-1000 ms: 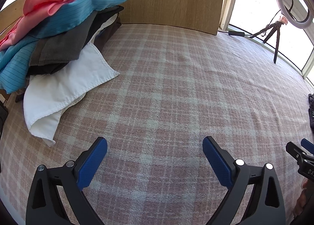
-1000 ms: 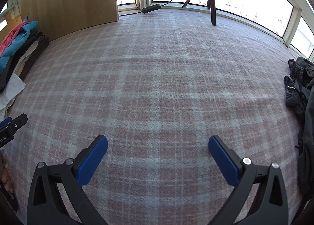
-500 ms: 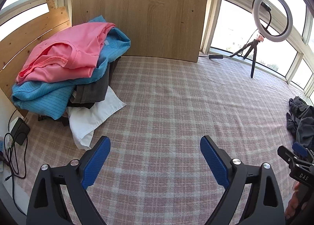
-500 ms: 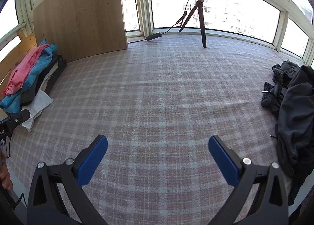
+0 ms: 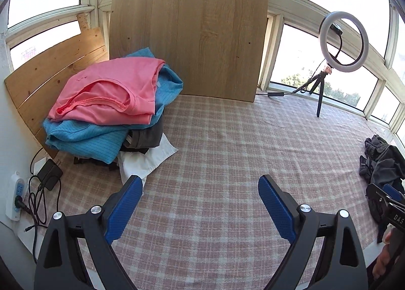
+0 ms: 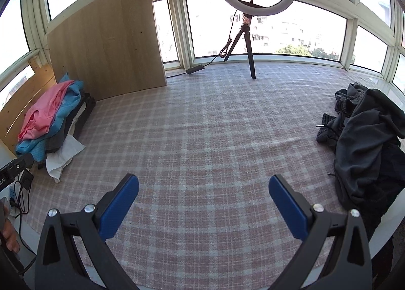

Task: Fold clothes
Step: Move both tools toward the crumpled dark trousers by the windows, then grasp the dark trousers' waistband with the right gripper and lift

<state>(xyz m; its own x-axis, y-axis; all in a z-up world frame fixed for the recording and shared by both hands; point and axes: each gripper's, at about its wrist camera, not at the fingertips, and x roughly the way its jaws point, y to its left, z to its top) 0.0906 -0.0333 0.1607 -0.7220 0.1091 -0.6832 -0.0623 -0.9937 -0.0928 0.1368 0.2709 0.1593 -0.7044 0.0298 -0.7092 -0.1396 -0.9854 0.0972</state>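
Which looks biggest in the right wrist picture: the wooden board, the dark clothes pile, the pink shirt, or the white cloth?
1. wooden board
2. dark clothes pile, though it lies nearer the camera, so that helps it
3. pink shirt
4. white cloth, close to the pink shirt, so their order is unsure

We note a bench [image 6: 202,122] covered with a pink-and-grey plaid cloth [image 5: 227,163]. At its left end lies a folded pile [image 5: 108,112]: pink top, blue striped piece, grey and dark layers, white piece lowest. At the right edge lies a crumpled dark heap [image 6: 367,143]. A tripod [image 6: 246,46] with ring light stands at the far side, beside a leaning board [image 5: 187,39].
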